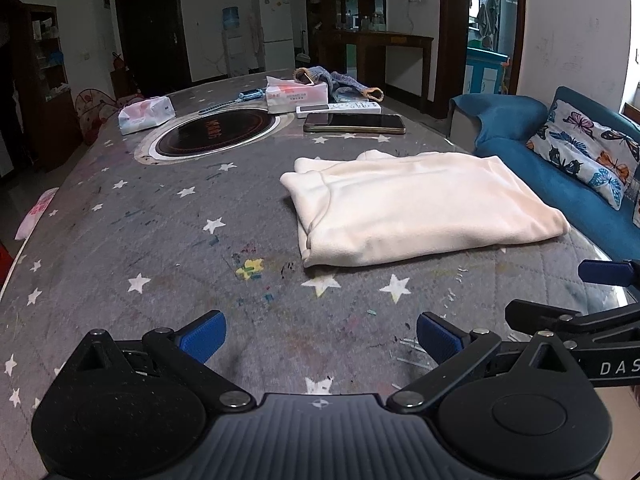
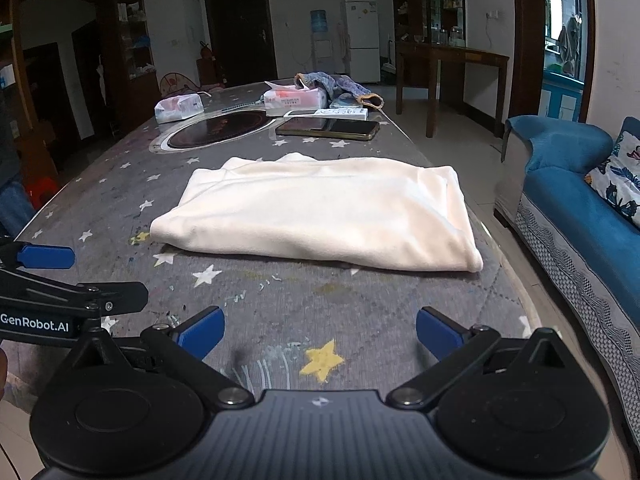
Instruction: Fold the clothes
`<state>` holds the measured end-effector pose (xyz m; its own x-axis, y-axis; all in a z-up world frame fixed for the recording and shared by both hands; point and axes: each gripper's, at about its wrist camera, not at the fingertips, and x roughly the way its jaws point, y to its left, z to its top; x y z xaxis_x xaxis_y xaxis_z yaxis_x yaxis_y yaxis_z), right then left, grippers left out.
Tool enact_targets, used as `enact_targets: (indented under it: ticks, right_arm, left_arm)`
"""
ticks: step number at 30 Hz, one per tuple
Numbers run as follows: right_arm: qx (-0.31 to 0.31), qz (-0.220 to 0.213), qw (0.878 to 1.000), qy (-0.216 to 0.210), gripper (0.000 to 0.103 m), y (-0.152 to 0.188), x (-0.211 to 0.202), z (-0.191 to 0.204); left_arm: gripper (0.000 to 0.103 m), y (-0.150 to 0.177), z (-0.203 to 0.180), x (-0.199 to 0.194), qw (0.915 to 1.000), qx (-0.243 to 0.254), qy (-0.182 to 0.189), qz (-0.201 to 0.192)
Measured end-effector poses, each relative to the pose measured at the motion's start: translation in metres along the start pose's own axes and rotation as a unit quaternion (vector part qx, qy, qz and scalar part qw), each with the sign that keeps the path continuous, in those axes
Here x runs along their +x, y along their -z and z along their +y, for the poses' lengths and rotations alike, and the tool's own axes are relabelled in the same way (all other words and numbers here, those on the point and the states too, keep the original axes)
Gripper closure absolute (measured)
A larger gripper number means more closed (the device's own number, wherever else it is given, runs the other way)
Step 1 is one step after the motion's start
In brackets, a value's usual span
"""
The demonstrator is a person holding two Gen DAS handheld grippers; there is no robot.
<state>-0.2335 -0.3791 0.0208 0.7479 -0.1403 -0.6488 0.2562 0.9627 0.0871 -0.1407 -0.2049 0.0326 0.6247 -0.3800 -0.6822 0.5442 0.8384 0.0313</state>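
A cream garment (image 1: 420,204) lies folded into a flat rectangle on the grey star-patterned table cover (image 1: 160,240). It also shows in the right wrist view (image 2: 320,216), near the table's right edge. My left gripper (image 1: 320,334) is open and empty, low over the table in front of the garment and to its left. My right gripper (image 2: 320,332) is open and empty, in front of the garment. Each gripper shows at the edge of the other's view: the right one (image 1: 592,300) and the left one (image 2: 48,280).
Behind the garment lie a phone (image 1: 354,123), a white remote (image 1: 338,108), a tissue box (image 1: 296,94), a wipes pack (image 1: 146,114), crumpled blue cloth (image 1: 340,80) and an inset round hotplate (image 1: 216,134). A blue sofa (image 2: 580,208) stands right of the table.
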Motion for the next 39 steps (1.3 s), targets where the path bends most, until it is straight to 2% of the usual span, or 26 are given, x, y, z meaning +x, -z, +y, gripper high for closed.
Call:
enact_targets:
  ticks: [39]
  right_arm:
    - [-0.011,-0.017,1.000,-0.005,0.000,0.014,-0.028,0.014]
  left_arm:
    - [0.000,0.017,-0.006,-0.025,0.9997,-0.011,-0.016,-0.014]
